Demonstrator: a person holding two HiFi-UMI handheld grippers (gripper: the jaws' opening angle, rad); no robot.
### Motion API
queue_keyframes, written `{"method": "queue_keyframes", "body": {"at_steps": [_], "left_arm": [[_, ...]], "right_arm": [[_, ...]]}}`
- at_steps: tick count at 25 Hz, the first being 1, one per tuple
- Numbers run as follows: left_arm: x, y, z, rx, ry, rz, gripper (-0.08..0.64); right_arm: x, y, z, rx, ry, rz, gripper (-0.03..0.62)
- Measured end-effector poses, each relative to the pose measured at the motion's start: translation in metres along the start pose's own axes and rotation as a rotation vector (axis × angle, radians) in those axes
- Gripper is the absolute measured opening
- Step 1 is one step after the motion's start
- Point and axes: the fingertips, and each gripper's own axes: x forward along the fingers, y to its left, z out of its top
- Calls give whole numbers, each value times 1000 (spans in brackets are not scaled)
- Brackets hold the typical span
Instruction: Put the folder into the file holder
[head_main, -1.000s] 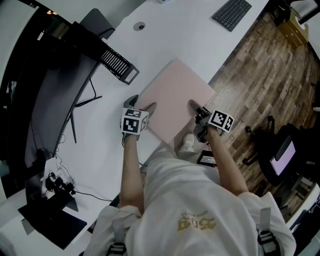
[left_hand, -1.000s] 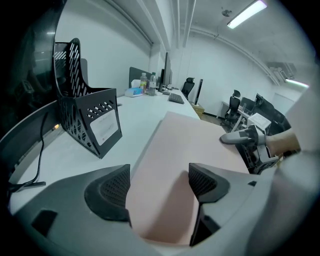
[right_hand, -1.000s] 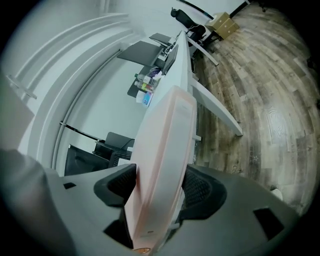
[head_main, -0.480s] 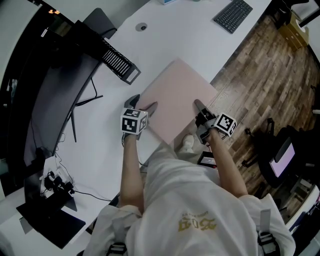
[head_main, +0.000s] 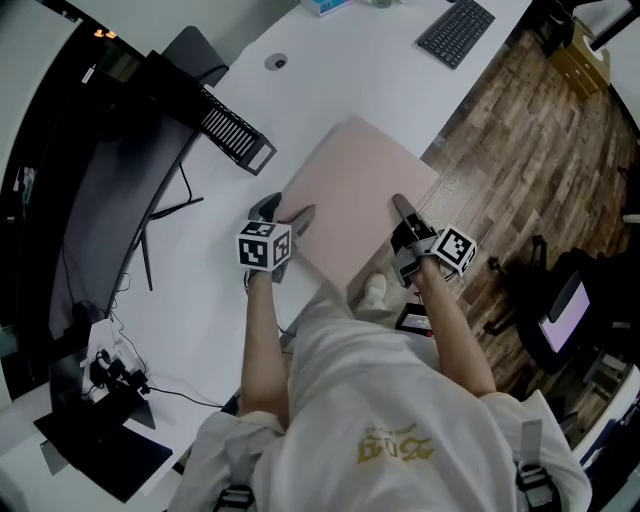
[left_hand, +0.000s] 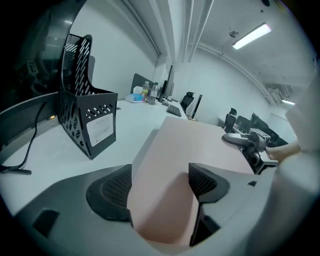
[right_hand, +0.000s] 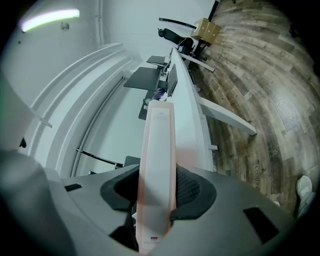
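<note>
Gripping the pink folder (head_main: 355, 195) with both: my left gripper (head_main: 288, 211) pinches its near corner, my right gripper (head_main: 403, 213), jaws just closing, clamps its edge, which runs straight ahead; file holder (head_main: 235, 130) stands ahead-left.

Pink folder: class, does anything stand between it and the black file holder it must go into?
Nothing visible does. Only a bare stretch of the white desk lies between the folder and the file holder.
</note>
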Motion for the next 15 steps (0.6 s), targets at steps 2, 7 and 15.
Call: {"method": "queue_keyframes", "body": {"at_steps": [2, 7, 15], "left_arm": [[-1, -2, 2, -10, -13, -6, 370], [-4, -10, 6, -17, -24, -18, 362], [-13, -52, 13, 3, -18, -146, 350]], "right_arm": [[1, 10, 3, -24, -1, 20, 183], [0, 25, 11, -75, -4, 29, 181], [4, 42, 15, -121, -16, 36, 178]]}}
